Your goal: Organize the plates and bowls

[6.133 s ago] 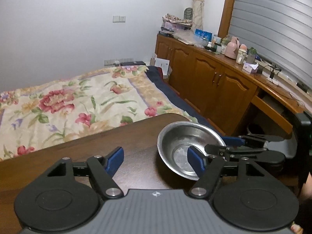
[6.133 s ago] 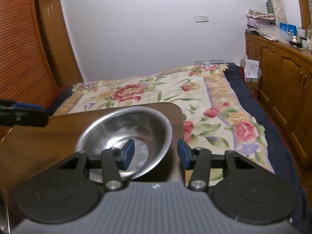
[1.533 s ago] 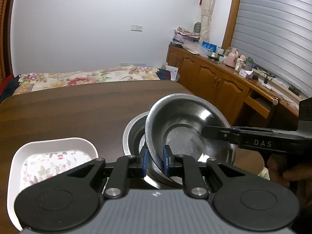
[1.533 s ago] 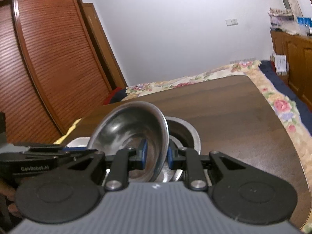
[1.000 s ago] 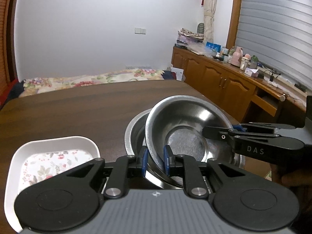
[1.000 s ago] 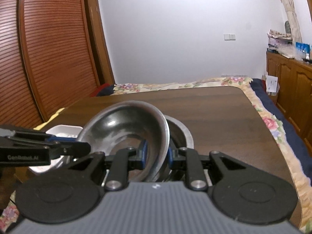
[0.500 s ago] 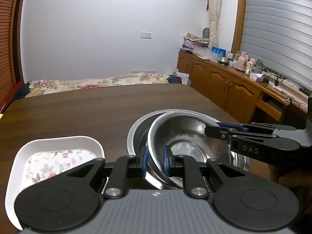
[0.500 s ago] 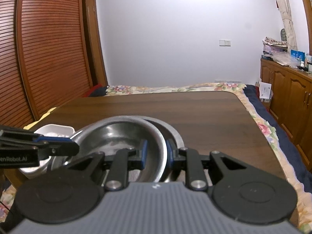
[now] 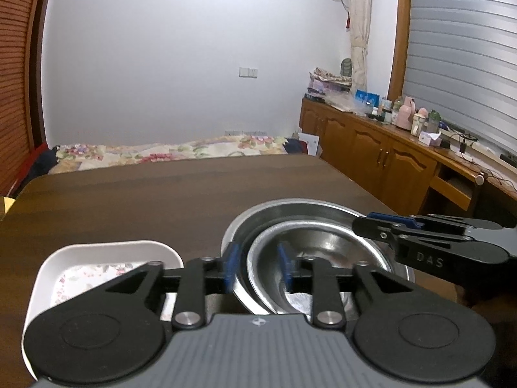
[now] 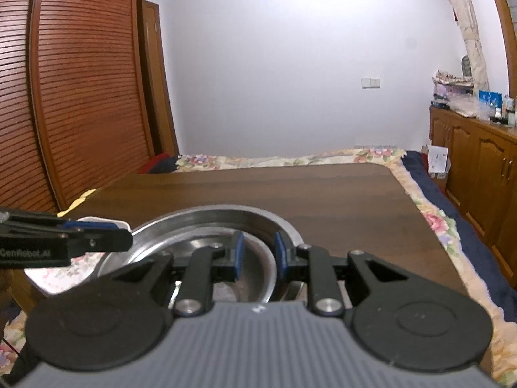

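Note:
A small steel bowl point(image 9: 326, 245) sits nested inside a larger steel bowl point(image 9: 290, 207) on the dark wooden table point(image 9: 161, 194). My left gripper point(image 9: 257, 266) straddles the near-left rims of both bowls. Its jaws are opening and the blue pads stand clear of the metal. My right gripper point(image 10: 258, 255) is shut on the small bowl point(image 10: 200, 242) at its right rim, inside the large bowl point(image 10: 226, 210). Each gripper also shows in the other's view: the right gripper point(image 9: 371, 223) and the left gripper point(image 10: 122, 236).
A white rectangular dish point(image 9: 106, 252) with a floral bottom lies just left of the bowls, also visible as the white dish point(image 10: 48, 278). A flowered bed point(image 9: 161, 155) lies beyond the table. Wooden cabinets point(image 9: 371, 155) run along the right and a slatted wardrobe point(image 10: 80, 97) stands on the left.
The tilted small bowl came down level into the large bowl. My left jaws then spread apart off its rim. The right gripper keeps its hold.

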`<state>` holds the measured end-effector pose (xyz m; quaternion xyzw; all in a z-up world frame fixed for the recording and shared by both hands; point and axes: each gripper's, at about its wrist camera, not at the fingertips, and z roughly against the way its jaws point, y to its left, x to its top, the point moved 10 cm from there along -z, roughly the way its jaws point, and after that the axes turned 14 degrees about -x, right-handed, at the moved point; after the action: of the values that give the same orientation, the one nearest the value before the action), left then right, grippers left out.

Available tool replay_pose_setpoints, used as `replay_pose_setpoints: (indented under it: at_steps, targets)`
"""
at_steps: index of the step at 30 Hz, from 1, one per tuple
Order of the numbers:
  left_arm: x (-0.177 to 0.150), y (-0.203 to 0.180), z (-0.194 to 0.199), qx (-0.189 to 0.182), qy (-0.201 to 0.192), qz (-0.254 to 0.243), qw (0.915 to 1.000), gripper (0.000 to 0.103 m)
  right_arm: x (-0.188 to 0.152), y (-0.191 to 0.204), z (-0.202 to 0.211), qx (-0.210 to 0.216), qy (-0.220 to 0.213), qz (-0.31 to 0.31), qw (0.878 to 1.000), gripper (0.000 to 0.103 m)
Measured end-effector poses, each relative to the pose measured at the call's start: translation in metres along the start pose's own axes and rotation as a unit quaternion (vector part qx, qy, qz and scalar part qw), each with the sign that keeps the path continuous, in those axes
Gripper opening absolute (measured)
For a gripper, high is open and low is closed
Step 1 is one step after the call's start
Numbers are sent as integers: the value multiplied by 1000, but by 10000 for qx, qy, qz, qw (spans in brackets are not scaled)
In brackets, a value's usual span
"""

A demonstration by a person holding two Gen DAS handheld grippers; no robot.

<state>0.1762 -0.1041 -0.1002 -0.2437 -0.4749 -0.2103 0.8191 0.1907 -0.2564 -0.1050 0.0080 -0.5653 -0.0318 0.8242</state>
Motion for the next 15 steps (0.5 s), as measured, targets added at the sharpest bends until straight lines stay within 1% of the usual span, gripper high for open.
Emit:
replay_pose_setpoints:
  at_steps: [1,4,5,6,7,8,11,12,13,14,15]
  targets:
    - [1,1,1,23,-30,-15,10000,39,1,0,3,-10,-32,-11,10000,24]
    - [3,1,3,43,-82,-47,9999,54,3,-1,7,-9,-87,-65,9999,28]
    - [3,2,4,60,-106,-60,9999,57,4,-2,7,-24,-105,-69,9999,34]
    - [4,4,4,79,-127,-72,9999,66,4,-2,7,-41,-124,-67,9999,38]
    - [5,5,5,106,-156,-93,9998,73,5,-3,8,-65,-145,-64,9999,47]
    - [5,6,5,120,-183,-107,9997,75,5,-3,8,-99,-175,-53,9998,53]
    - [6,8,5,141,-188,-81,9997,86,6,-7,7,-261,-299,-40,9992,60]
    - [6,9,5,169,-200,-85,9996,91,6,-8,6,-293,-314,-47,9991,62]
    - [7,10,5,210,-217,-101,9995,95,5,-10,5,-307,-313,-73,9990,68]
    - [7,11,4,247,-225,-119,9994,95,5,-12,4,-317,-314,-109,9989,74]
    - [6,11,4,277,-221,-136,9993,97,5,-14,3,-322,-323,-143,9989,77]
